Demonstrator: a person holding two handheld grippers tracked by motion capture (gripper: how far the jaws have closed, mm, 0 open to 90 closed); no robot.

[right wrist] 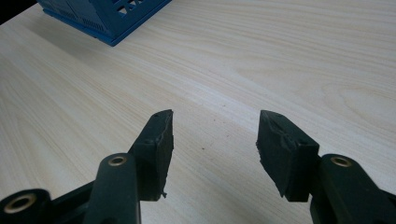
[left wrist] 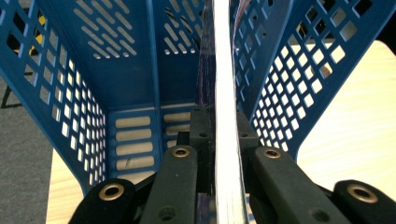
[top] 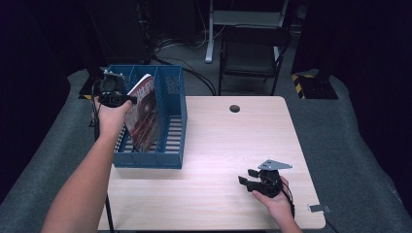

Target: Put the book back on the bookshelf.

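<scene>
A blue perforated file rack [top: 171,121] stands on the left part of the table. A magazine [top: 144,112] with a red cover stands tilted inside one of its slots. My left gripper [top: 127,99] is shut on the magazine's upper edge; in the left gripper view the magazine [left wrist: 224,93] runs edge-on between the two black jaws, above the rack's slotted floor [left wrist: 135,140]. My right gripper [top: 246,176] rests low over the table's near right part with its jaws apart. In the right gripper view its fingertips [right wrist: 163,128] have nothing between them, and the rack's corner [right wrist: 109,18] lies far off.
The light wooden table [top: 228,141] has a round cable hole [top: 234,108] near its back edge. A dark folding chair [top: 252,53] and a desk leg stand behind the table on grey carpet. A small metal tab [top: 318,208] sits at the table's near right corner.
</scene>
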